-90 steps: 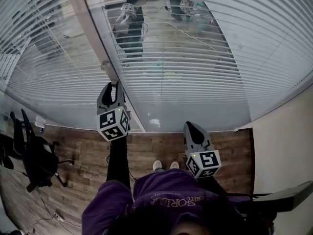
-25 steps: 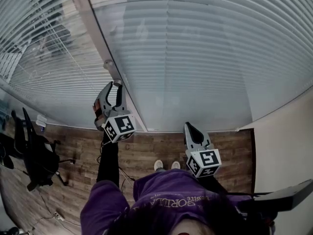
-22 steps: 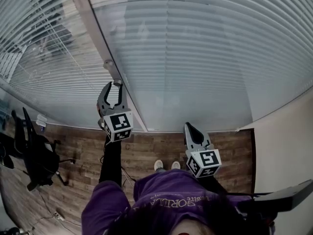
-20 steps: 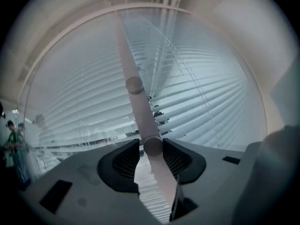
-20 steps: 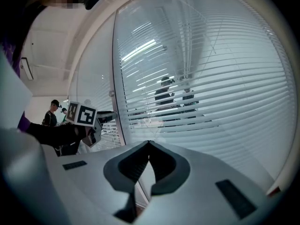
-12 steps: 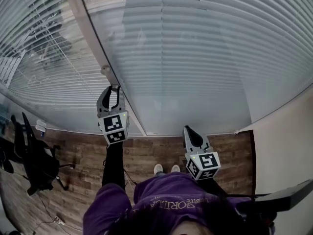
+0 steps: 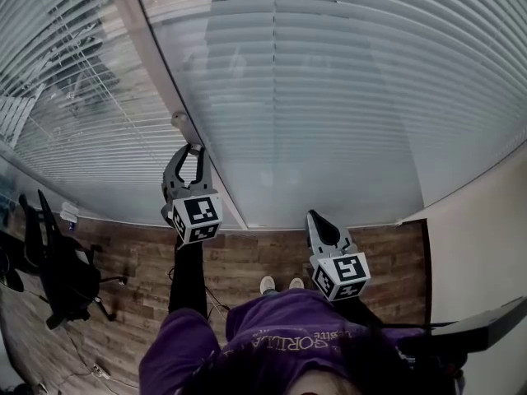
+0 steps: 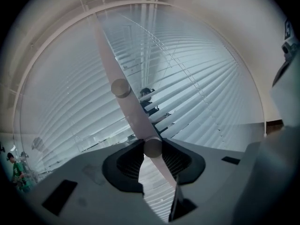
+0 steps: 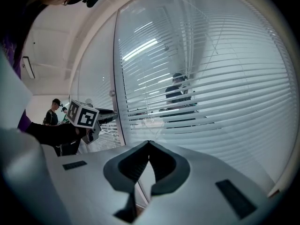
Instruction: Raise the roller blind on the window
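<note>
Head view: left gripper (image 7: 193,150) is raised to the window post (image 7: 148,56), tips at a small knob (image 7: 196,146); the grip is hard to make out. Right gripper (image 7: 318,219) is nearer, right. The blind (image 7: 329,97) covers the panes, top cut off.
Left gripper view: jaws pinch the knob.
Right gripper view: jaws together, empty.

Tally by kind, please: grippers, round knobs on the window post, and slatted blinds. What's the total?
Grippers: 2, left gripper and right gripper
Knobs on the post: 2, upper knob and lower knob
Blinds: 2, left blind and right blind
Total: 6
</note>
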{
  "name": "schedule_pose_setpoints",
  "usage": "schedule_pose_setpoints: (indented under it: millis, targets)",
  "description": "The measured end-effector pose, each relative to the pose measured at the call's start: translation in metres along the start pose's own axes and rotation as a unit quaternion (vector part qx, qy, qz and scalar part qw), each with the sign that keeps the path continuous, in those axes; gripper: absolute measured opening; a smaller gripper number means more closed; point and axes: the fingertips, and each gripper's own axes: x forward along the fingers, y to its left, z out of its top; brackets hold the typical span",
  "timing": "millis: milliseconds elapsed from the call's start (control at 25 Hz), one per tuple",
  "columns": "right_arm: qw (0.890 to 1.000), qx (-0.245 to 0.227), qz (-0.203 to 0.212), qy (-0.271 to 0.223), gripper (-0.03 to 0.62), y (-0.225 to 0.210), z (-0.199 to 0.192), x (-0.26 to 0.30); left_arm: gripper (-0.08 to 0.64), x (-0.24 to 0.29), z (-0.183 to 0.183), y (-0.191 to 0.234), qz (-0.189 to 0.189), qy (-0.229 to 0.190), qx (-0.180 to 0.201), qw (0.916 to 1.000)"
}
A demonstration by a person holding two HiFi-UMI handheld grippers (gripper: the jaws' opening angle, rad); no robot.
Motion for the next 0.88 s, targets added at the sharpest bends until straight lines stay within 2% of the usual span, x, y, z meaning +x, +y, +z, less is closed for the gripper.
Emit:
schedule_pose_setpoints:
  millis: [400, 880]
  targets:
    - [1.0, 0.005, -0.001, 0.003, -0.002, 0.0021, -0.0063, 0.0013, 0.123, -0.0008, -0.0024, -0.0033, 0.015, 0.012, 0.091, 0.9956]
    - [1.0, 0.001, -0.002, 0.001, -0.002, 0.0022, -0.0037, 0.004, 0.123, 0.0003, -0.0006, -0.0049, 0.035, 0.017, 0.178, 0.9833]
